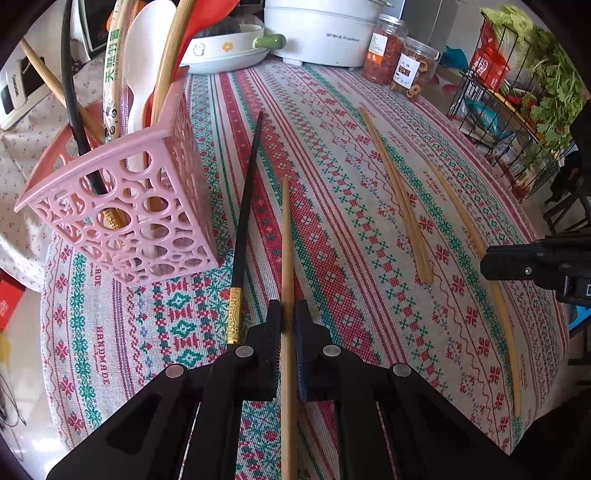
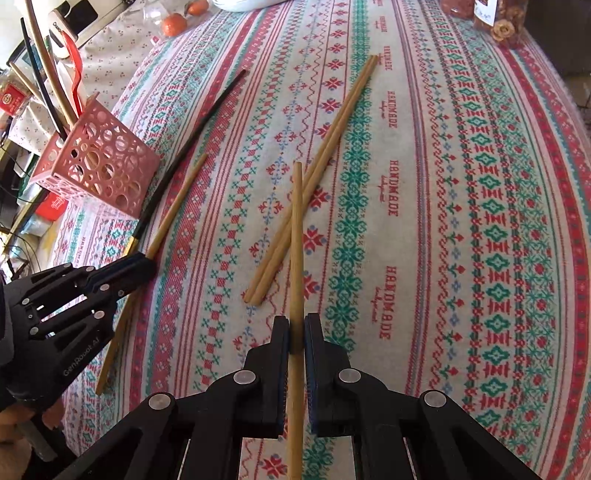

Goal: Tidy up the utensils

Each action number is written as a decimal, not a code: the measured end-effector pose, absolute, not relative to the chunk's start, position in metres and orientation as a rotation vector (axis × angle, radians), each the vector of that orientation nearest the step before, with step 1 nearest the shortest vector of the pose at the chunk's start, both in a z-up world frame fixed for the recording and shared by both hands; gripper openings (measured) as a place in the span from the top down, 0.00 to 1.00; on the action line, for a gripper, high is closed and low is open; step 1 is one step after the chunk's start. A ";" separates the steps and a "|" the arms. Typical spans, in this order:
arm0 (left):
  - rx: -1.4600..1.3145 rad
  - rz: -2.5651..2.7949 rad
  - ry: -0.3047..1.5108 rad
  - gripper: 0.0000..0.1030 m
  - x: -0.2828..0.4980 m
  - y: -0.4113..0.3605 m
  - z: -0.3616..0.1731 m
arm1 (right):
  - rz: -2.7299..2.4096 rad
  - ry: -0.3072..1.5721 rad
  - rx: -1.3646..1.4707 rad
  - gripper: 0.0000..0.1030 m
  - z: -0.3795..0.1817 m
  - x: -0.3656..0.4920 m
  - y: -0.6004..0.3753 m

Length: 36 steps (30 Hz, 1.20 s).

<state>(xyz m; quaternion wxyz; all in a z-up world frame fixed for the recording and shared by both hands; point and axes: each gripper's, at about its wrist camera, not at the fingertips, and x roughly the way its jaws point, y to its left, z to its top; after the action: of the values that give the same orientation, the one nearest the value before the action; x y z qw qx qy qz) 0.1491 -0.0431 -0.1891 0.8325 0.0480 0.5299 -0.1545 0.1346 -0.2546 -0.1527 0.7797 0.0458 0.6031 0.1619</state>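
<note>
A: What's the left gripper (image 1: pixel 288 314) doing?
B: Pinching 1 wooden chopstick (image 1: pixel 286 236) beside the black chopstick (image 1: pixel 245 206), near the pink holder (image 1: pixel 122 206).
A: And the right gripper (image 2: pixel 296 328)?
B: Clamped on another bamboo chopstick (image 2: pixel 296 229), which crosses a pair of chopsticks (image 2: pixel 317 170) lying on the counter (image 2: pixel 480 221).

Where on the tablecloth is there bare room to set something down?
Free: the wide stretch right of the paired bamboo chopsticks, out to the table edge, and the strip between that pair and the black chopstick. Crowded: the left side around the pink basket, and the far edge by the jars and white cooker.
</note>
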 end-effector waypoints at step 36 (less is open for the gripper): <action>0.156 -0.335 1.051 0.95 0.126 -0.063 -0.157 | 0.298 1.044 -0.113 0.95 -0.109 0.099 -0.249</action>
<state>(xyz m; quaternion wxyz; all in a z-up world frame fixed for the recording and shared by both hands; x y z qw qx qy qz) 0.1263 -0.0630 -0.1566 0.8488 0.0739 0.4990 -0.1587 0.0995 -0.2488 -0.1094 0.8547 -0.0538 0.4965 0.1419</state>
